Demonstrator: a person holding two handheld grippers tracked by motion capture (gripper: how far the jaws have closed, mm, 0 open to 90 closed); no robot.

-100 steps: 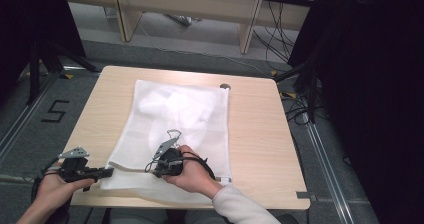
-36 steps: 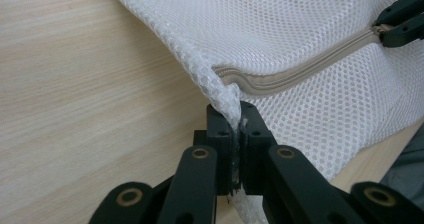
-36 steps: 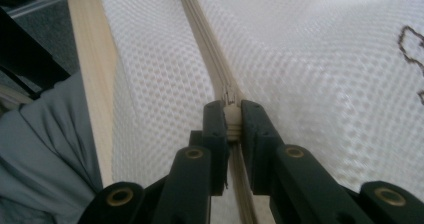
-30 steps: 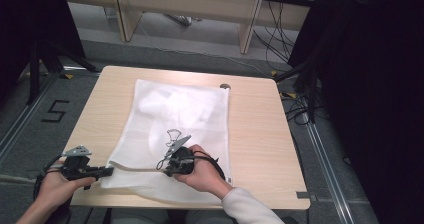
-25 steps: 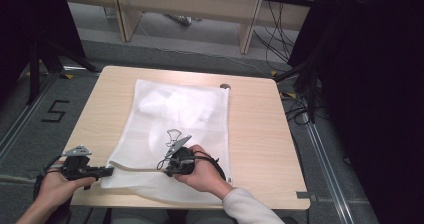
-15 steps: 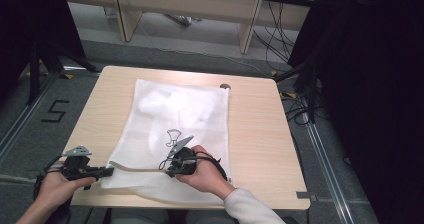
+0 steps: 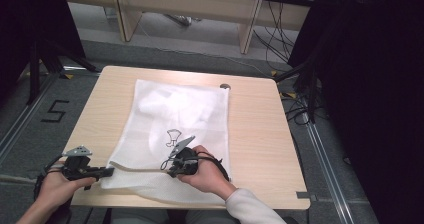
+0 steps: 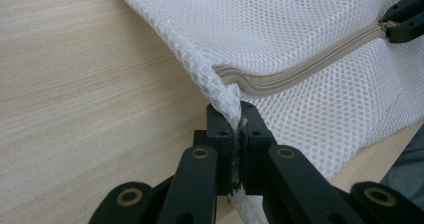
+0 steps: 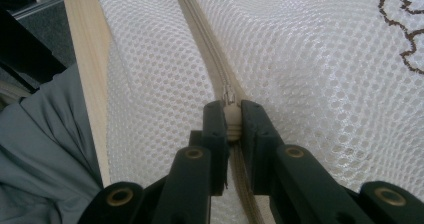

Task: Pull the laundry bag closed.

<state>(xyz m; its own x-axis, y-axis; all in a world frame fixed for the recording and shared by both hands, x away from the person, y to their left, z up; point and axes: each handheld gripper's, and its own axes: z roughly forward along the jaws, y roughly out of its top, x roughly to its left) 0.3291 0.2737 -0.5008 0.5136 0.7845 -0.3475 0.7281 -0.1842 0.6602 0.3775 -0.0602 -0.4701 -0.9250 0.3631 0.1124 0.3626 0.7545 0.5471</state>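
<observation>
Item: white mesh laundry bag [image 7: 175, 129], lying flat across the middle of the wooden table [image 7: 260, 134], its zipped edge toward your side.

Zip: beige zipper [image 8: 305, 64], a single long line along the bag's near edge. In the high view its axis runs level, from your left gripper [image 7: 102, 172] to your right gripper [image 7: 170, 170], parallel to the table's front edge.

Left tool: jaws together, clamped on the bag's near-left mesh corner [image 8: 227, 96], right at the end of the zip (an anchor, as far as you can judge).

Right tool: jaws together on the small pale zipper pull [image 9: 231, 119], with the zip track running straight away from the jaws, across the mesh, in the right gripper view.

Relation that matters: the two grips sit on the same line, a stretch of closed zip between them. The rest of the track lies beyond your right gripper, toward the bag's right side. Your right hand [image 7: 205, 171] owns the slider; your left only holds the fabric taut.

Likely handling note: any slide should follow that axis, pulling directly away from the left grip (a sideways pull would probably bunch the mesh).

Also printed on the bag: a small dark outline figure [image 7: 172, 136], just beyond the right gripper.
</observation>
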